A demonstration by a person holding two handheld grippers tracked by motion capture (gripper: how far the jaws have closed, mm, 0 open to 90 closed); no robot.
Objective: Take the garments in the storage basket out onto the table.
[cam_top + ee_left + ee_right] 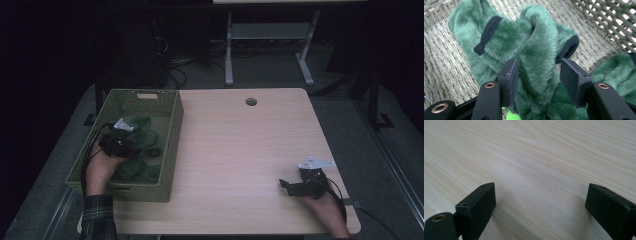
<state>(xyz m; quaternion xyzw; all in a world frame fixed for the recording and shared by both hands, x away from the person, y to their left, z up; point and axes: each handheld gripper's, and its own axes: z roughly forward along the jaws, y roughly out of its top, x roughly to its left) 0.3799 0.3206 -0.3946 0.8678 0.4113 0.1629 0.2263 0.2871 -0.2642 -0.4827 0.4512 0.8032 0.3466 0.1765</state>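
Several green furry cloth pieces [140, 125] with black trim lie in a woven olive basket [172, 145] at the table's left. My left gripper [134, 146] reaches down into the basket. In the left gripper view an upright fold of one furry piece [536, 42] stands between the jaws of the left gripper [537, 65]. The left pad [510, 80] touches the fur, while the right pad [571, 80] stands just clear of it. My right gripper [285, 184] rests low over the table's right front. In its own view the right gripper [540, 192] is wide open above bare wood.
The light wooden table [240, 150] has a round cable hole [251, 102] near its far edge. Another green piece [616, 72] lies at the right inside the basket. Beyond the table stand a desk frame [270, 45] and cables on a dark floor.
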